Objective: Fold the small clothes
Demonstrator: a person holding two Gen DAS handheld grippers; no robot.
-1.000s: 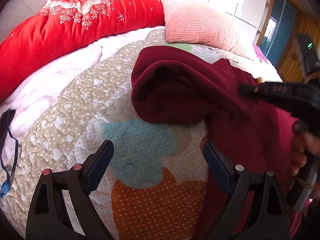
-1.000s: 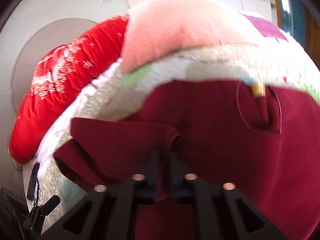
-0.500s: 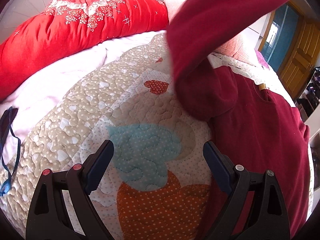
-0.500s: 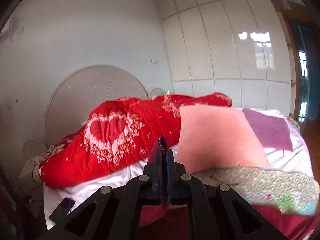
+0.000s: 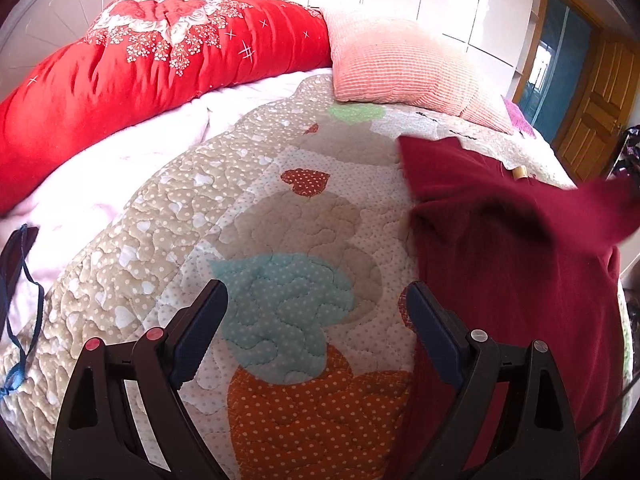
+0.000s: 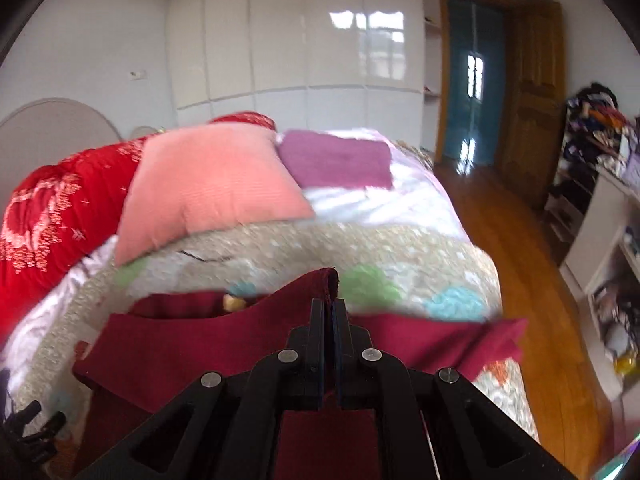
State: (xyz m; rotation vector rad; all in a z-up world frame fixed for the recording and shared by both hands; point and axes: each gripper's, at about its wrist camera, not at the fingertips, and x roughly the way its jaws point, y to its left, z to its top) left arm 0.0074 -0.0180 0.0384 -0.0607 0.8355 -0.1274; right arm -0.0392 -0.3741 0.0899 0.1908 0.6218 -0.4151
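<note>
Right wrist view: motion blur over the quilt (image 6: 280, 248) and pillow (image 6: 208, 188); quilt pattern smeared, shapes unreadable. Garment (image 6: 192, 344) lower part hidden behind the right gripper (image 6: 329, 308); fabric edge pinched between the closed jaws, rest of that fold out of sight. Small yellowish item (image 6: 234, 302) at the garment's far edge too blurred to identify. Shelf (image 6: 596, 160) contents indistinct.

Left wrist view: lifted garment corner (image 5: 600, 208) blurred and cut off at right edge. Garment's bottom hidden behind the left gripper (image 5: 316, 320). Blue strap (image 5: 24, 280) cut off at left edge.
</note>
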